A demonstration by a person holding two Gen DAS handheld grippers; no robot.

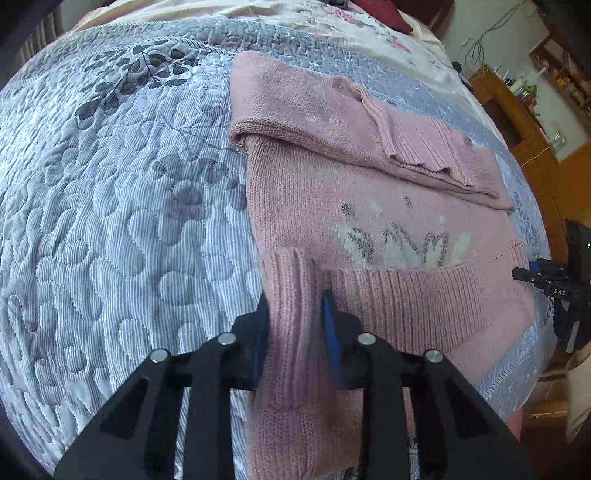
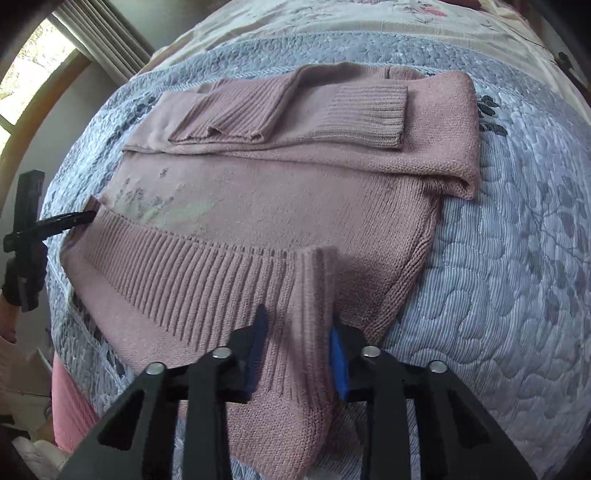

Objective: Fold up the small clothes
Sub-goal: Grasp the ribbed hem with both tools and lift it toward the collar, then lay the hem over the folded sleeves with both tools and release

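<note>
A pink knit sweater (image 1: 314,192) (image 2: 277,192) lies flat on a blue-grey quilted bedspread (image 1: 122,221) (image 2: 517,258). Both sleeves are folded across its upper part, and a white and grey pattern shows on the body. The ribbed hem (image 1: 406,295) (image 2: 177,266) faces me. My left gripper (image 1: 295,310) is shut on a pinched fold at one hem corner, between its blue pads (image 1: 330,321). My right gripper (image 2: 299,325) is shut on the opposite hem corner. Each gripper also shows in the other's view, the right gripper (image 1: 521,274) and the left gripper (image 2: 86,216), at the hem's far end.
A floral sheet (image 1: 332,22) covers the far part of the bed. Wooden furniture (image 1: 517,122) with small items stands beyond the bed's edge. A window (image 2: 29,74) sits at the far left. A gloved hand (image 2: 22,284) holds the left gripper, with pink cloth (image 2: 70,406) below it.
</note>
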